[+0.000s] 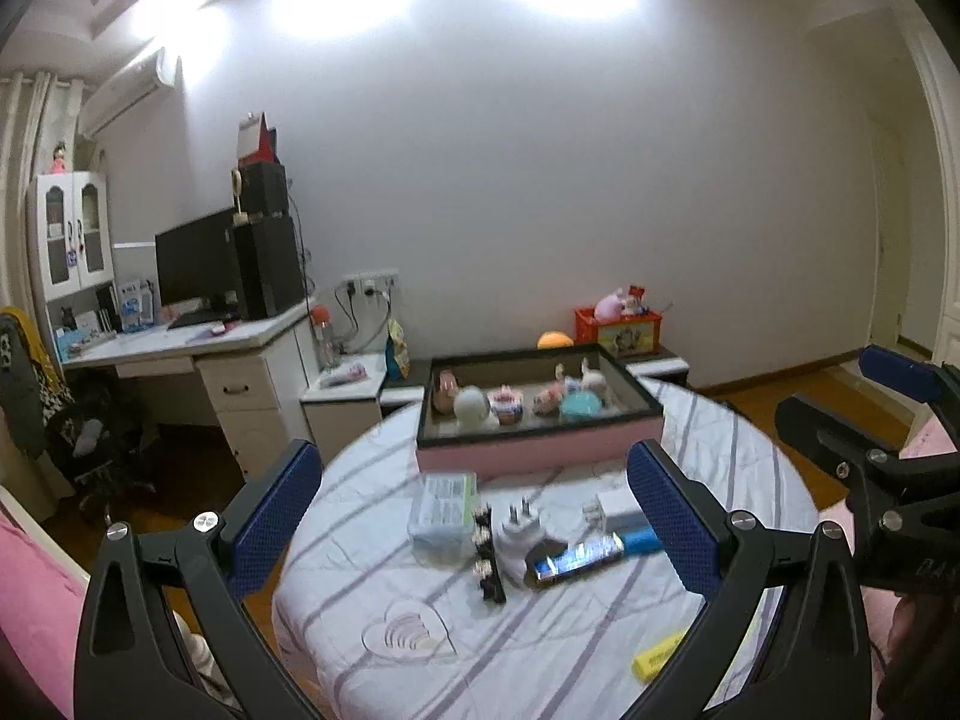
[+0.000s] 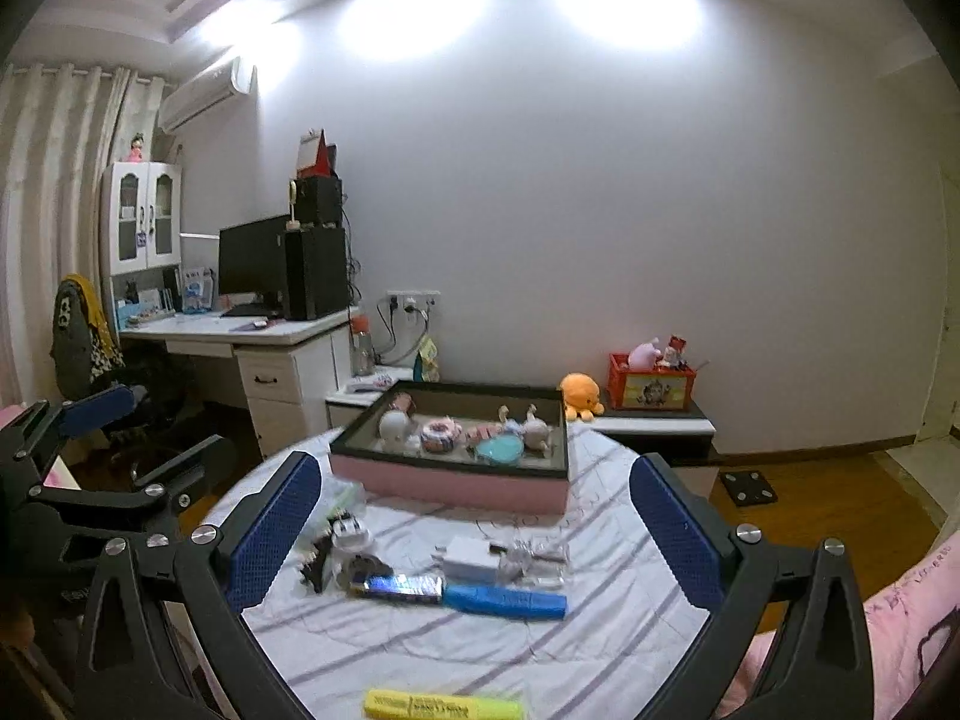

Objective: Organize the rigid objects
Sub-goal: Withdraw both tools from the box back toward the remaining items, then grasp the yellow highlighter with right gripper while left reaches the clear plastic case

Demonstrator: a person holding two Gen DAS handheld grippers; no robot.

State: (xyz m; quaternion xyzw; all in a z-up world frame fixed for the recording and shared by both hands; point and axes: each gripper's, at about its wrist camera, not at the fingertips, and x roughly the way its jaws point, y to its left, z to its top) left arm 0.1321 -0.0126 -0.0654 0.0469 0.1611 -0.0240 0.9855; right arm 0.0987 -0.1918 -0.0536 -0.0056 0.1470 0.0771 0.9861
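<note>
Both of my tongs hang released above the round table with its white, purple-striped cloth [image 2: 420,654]: the left gripper [image 1: 474,516] and the right gripper [image 2: 474,522] each have their blue-padded fingers spread wide with nothing between them.

Between the left fingers lie a clear plastic box with a green-and-white label [image 1: 441,510], whose print is too blurred for me to read, a black strip of clips [image 1: 489,552], a white wall plug [image 1: 521,531], a shiny holographic bar [image 1: 576,558] touching a blue cylinder [image 1: 639,542], and a white charger block [image 1: 618,507].

Nearest my right tongs lies a yellow highlighter pen [image 2: 441,705] with dark lettering I cannot make out.

Beyond all these sits the pink-sided, black-rimmed tray [image 2: 456,483], holding small figurines, a doughnut-shaped toy [image 2: 441,435] and a teal round lid [image 2: 499,450].

Behind it, an orange plush octopus [image 2: 581,396] sits beside a red printed box [image 2: 651,390].
</note>
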